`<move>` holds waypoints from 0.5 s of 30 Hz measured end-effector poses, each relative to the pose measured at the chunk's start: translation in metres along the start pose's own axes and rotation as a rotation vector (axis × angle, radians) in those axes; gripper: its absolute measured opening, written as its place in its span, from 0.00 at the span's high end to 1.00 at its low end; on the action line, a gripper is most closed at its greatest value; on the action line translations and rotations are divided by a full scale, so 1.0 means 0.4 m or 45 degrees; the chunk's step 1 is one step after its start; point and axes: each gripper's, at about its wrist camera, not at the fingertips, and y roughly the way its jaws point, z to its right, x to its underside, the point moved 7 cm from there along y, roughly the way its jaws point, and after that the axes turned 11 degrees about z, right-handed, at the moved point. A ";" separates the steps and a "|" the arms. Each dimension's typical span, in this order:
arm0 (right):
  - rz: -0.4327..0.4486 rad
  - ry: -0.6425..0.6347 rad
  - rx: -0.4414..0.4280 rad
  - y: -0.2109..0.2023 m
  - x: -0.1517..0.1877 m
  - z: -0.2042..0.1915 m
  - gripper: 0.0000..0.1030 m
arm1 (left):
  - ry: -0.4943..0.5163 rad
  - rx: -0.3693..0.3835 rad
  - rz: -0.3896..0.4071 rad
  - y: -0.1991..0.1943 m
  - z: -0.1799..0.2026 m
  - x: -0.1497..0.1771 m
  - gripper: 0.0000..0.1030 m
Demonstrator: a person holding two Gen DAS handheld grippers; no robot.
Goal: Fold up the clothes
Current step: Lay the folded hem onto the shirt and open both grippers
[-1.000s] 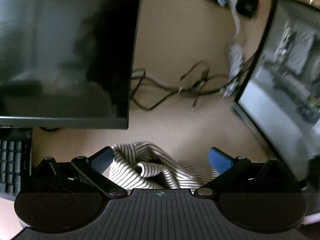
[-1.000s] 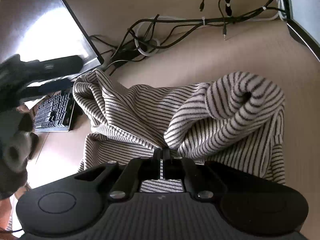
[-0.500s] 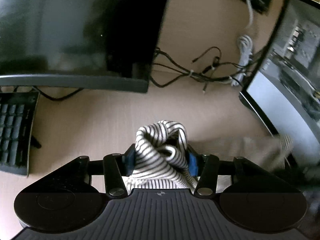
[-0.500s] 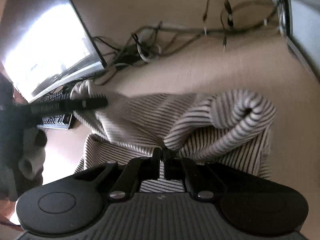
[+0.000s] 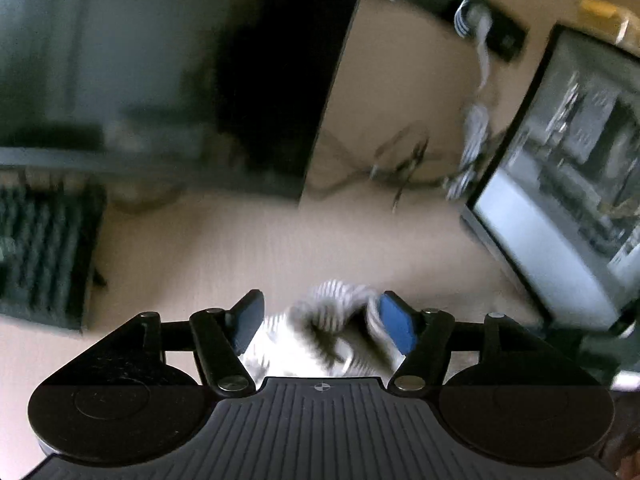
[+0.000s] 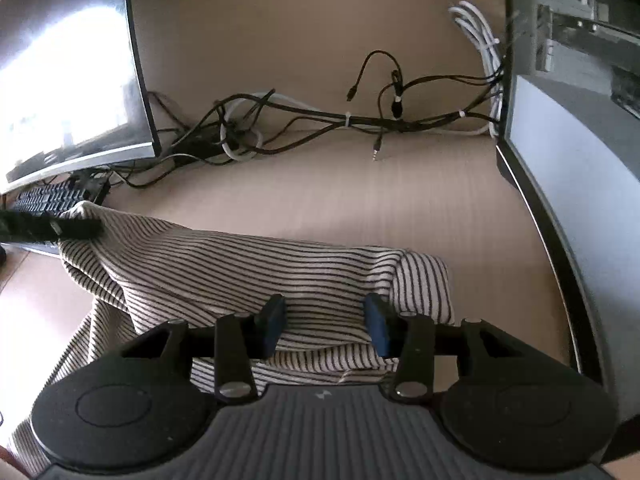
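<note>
garment: cream knit top with thin black stripes (image 6: 248, 276), soft, rumpled, on tan desk (image 6: 360, 200), long axis left-right
right gripper (image 6: 325, 322): jaws spread, cloth directly beneath, near right fold
left gripper (image 5: 320, 322): jaws parted around a bunched ridge, blurred; grip uncertain
nearer: both over it

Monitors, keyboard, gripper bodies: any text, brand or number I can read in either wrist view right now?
None can be read.
Left monitor: only glare, no text visible.
Right monitor: shows an image, too blurred for words.
Keyboard: key legends too small.
Left gripper and right gripper bodies: a small round mark and a small light mark, no letters.
Shirt: stripes only.
</note>
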 end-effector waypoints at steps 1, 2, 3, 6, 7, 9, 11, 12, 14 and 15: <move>-0.006 -0.001 0.015 0.004 0.009 0.003 0.55 | 0.022 0.023 0.041 -0.012 0.017 -0.025 0.31; -0.012 -0.002 0.031 0.008 0.018 0.007 0.54 | 0.041 0.052 0.071 -0.021 0.036 -0.044 0.30; -0.018 -0.003 0.046 0.012 0.027 0.010 0.51 | 0.055 0.082 0.072 -0.015 0.054 -0.046 0.23; -0.034 -0.007 0.085 0.022 0.051 0.017 0.40 | 0.081 0.153 0.024 0.017 0.101 -0.029 0.18; -0.033 -0.009 0.077 0.020 0.052 0.012 0.35 | 0.074 0.159 -0.032 0.038 0.108 -0.004 0.18; -0.036 -0.008 0.068 0.016 0.054 0.009 0.33 | 0.064 0.147 -0.135 0.074 0.103 0.050 0.18; -0.040 -0.005 0.061 0.012 0.057 0.008 0.33 | 0.040 0.128 -0.210 0.094 0.086 0.093 0.19; -0.043 -0.005 0.058 0.009 0.060 0.008 0.33 | 0.028 0.134 -0.228 0.097 0.079 0.108 0.19; -0.048 -0.011 0.052 0.002 0.069 0.007 0.32 | 0.038 0.149 -0.229 0.091 0.073 0.120 0.19; -0.050 -0.018 0.050 -0.001 0.073 0.006 0.32 | 0.050 0.152 -0.226 0.089 0.074 0.125 0.19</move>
